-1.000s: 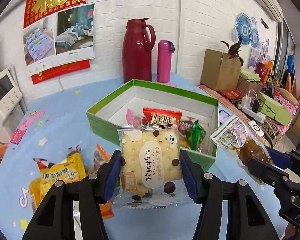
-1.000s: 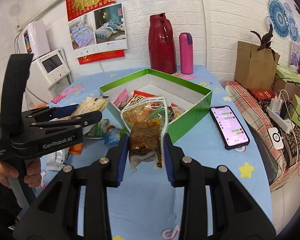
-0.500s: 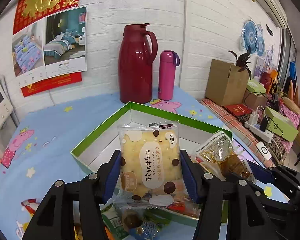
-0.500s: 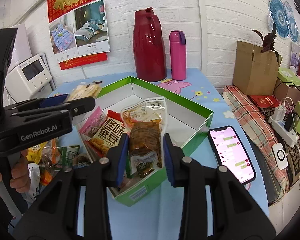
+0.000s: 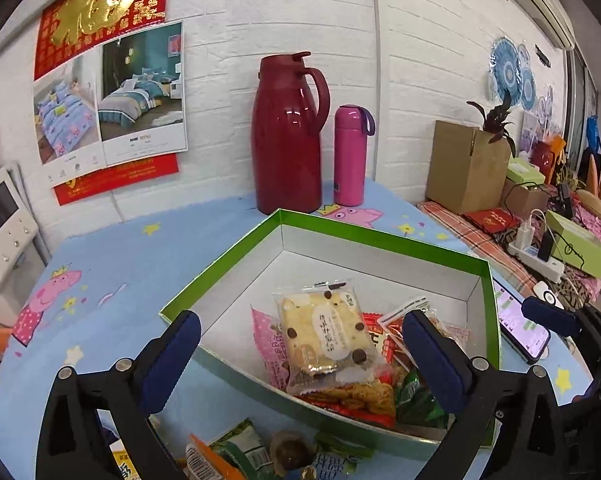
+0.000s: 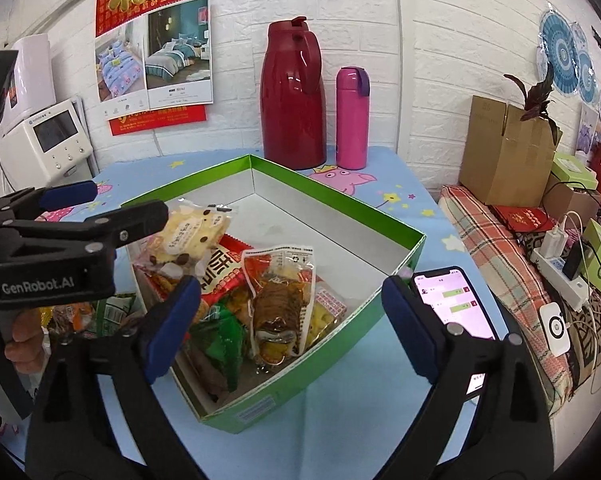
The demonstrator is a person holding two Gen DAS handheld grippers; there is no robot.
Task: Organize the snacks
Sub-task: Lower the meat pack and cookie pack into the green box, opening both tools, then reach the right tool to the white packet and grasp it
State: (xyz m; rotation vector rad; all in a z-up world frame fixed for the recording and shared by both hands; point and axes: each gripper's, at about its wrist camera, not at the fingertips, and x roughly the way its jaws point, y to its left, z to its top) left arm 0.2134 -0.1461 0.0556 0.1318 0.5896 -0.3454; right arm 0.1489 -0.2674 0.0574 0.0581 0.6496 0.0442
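Note:
A green box (image 5: 380, 236) (image 6: 380, 220) with a white inside holds several snack packets at its near end. The biscuit packet with dark chips (image 5: 324, 332) (image 6: 192, 232) lies on top of that pile. The clear packet with a brown snack (image 6: 280, 300) lies in the box too. My left gripper (image 5: 304, 356) is open over the near wall of the box, with nothing between its fingers. My right gripper (image 6: 292, 316) is open above the box's near corner, also empty. More loose packets (image 5: 256, 452) lie on the table in front of the box.
A dark red jug (image 5: 288, 136) and a pink flask (image 5: 350, 156) stand behind the box by the wall. A phone (image 6: 452, 300) lies right of the box. A white appliance (image 6: 48, 140) sits at the far left. A hand (image 6: 24, 336) holds the left tool.
Both grippers opened and let go of their packets. The biscuit packet and the brown snack packet now lie in the box. Both grippers have moved forward over the box.

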